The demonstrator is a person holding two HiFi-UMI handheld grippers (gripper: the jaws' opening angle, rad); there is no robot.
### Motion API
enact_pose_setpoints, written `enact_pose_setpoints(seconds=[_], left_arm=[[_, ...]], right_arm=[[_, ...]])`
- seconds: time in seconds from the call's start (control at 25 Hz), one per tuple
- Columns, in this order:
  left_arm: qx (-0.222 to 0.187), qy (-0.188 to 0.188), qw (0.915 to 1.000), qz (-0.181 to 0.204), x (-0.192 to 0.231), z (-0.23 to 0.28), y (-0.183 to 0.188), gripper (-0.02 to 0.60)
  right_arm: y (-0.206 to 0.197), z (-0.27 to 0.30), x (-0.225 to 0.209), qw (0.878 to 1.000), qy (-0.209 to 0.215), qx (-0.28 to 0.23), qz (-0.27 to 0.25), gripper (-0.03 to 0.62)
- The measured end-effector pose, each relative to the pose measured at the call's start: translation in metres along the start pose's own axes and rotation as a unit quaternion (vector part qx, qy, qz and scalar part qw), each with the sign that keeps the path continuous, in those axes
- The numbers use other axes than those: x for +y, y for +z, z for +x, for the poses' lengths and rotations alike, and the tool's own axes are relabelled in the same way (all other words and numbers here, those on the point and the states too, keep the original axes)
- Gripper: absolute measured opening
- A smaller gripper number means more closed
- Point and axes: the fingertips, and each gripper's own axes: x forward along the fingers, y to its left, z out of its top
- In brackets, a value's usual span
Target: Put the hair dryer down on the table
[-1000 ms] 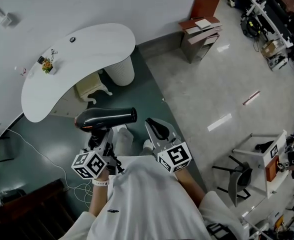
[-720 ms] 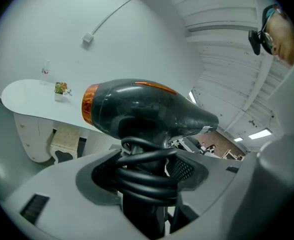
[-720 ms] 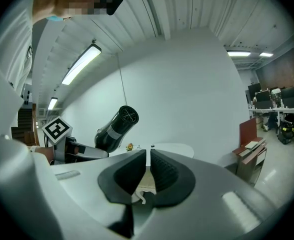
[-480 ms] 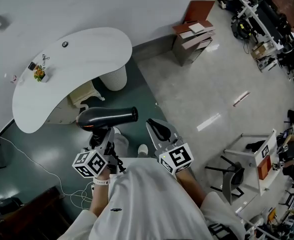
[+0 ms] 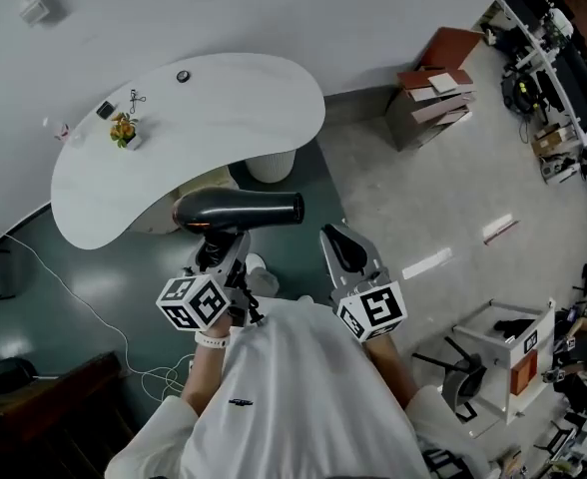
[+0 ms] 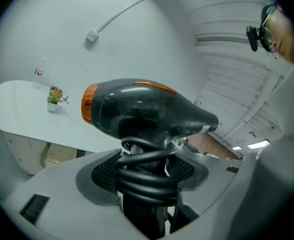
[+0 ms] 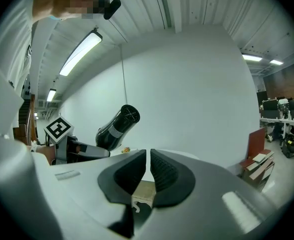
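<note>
A black hair dryer (image 5: 239, 211) with an orange rear end is held level in front of the person, its nozzle pointing right. My left gripper (image 5: 219, 254) is shut on its handle, where the black cord (image 6: 144, 171) is wound in coils between the two pads. In the left gripper view the dryer body (image 6: 147, 109) fills the middle. It hangs at the near edge of the white curved table (image 5: 174, 158). My right gripper (image 5: 341, 250) is beside it to the right, shut and empty. The right gripper view shows its jaws (image 7: 148, 159) nearly touching and the dryer (image 7: 118, 126) to the left.
On the table stand a small potted plant (image 5: 123, 129), a small dark round thing (image 5: 183, 76) and small items at the far left. A white pedestal (image 5: 272, 166) and a cream stool (image 5: 206, 181) are under it. Boxes (image 5: 433, 88) stand by the wall; a cable (image 5: 84, 307) runs over the floor.
The table has come nearer and shifted right in the head view. The dryer now sits at its near edge. Both grippers keep their pose and the grip is unchanged.
</note>
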Motion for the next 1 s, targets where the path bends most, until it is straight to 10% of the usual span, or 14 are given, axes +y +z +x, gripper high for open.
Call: enact_pose_setpoints(seconds=[0.44,1.0], left_arm=[[-0.025,0.011,0.9996,-0.006,0.076,0.005,0.074,0.278],[0.014,0.018,0.9997,-0.011,0.087,0.053,0.072,0.278]], right_arm=[[0.023,0.099,0.036,1.0,0.014,-0.009,-0.015,0.021],[0.01,0.138,-0.009,1.0,0.006,0.018,0.017,0.021]])
